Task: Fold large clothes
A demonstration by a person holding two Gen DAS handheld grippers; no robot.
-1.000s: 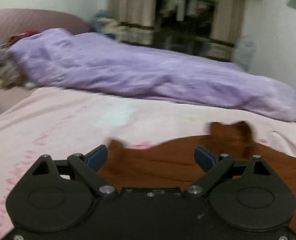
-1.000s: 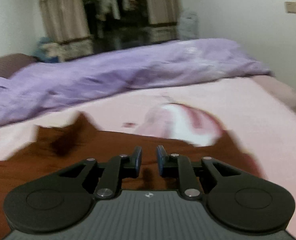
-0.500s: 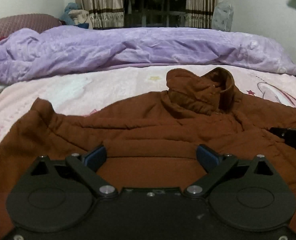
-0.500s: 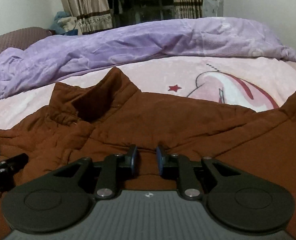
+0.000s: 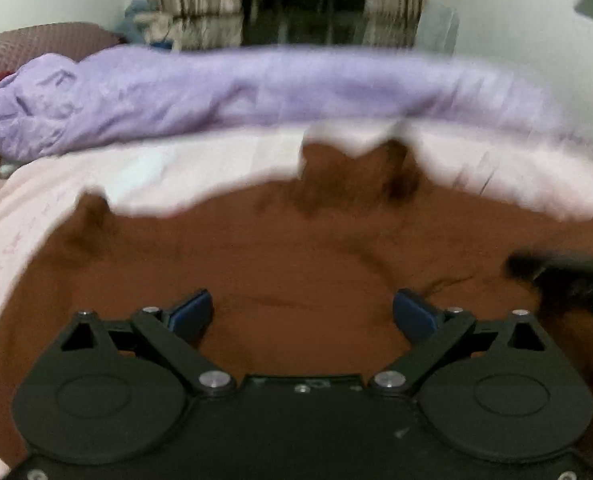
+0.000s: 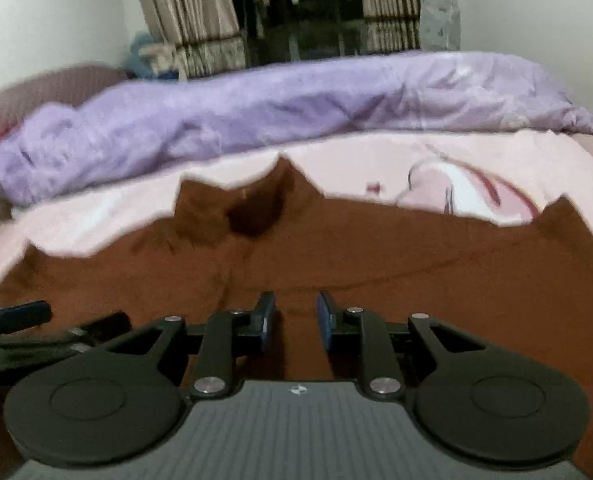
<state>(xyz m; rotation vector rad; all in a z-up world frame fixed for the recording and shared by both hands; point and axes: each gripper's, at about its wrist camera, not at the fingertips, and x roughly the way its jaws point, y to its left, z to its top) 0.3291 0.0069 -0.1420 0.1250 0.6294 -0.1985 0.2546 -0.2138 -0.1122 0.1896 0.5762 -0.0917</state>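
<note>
Two tools over brown jacket (image 6: pixel 376 264), left tool (image 5: pixel 302 314) spread wide, right tool (image 6: pixel 295 326) opening, empty.

One brown jacket (image 6: pixel 376 264), one purple quilt (image 6: pixel 256 112), two curtains (image 6: pixel 184 20).

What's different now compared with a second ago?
Both grippers have come down closer over the brown jacket, which fills far more of each view. The left gripper is spread wide and grips nothing. The right gripper has its fingers opening, a narrow gap with no cloth pinched. The jacket lies flat on the pink sheet, and the purple quilt is unchanged behind.
</note>
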